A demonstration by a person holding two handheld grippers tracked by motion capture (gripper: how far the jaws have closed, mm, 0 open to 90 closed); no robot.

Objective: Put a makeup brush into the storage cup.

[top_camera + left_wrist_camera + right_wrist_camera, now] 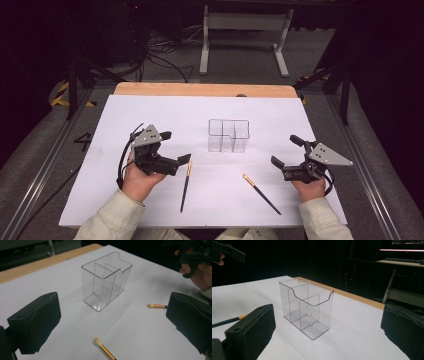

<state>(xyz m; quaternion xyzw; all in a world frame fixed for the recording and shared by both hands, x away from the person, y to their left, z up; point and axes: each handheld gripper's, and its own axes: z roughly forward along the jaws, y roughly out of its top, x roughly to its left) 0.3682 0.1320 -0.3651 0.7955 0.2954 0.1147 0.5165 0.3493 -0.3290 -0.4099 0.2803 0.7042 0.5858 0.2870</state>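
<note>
Two grippers wide apart over two brushes and a clear organiser

Table (150, 107) covered in white sheet, wooden edge at the far side. Clear plastic organiser box with inner dividers (228, 135) stands upright near the table's middle, nothing in it; seen close in the left gripper view (106, 281) and in the right gripper view (306, 307).

Left gripper (175, 147), held in the person's left hand (140, 177), jaws spread wide, nothing between them. Just beside it lies a slim black-handled brush with gold ferrule and pale tip (186, 185), flat on the table, tip toward the gripper; its tip shows in the left gripper view (103, 348).

Right gripper (285, 150) in the right hand (310, 189), jaws likewise wide and bare. A second brush of the same kind (261, 193) lies flat, angled, just left of that hand, apart from the organiser; its tip shows (156, 306)
</note>
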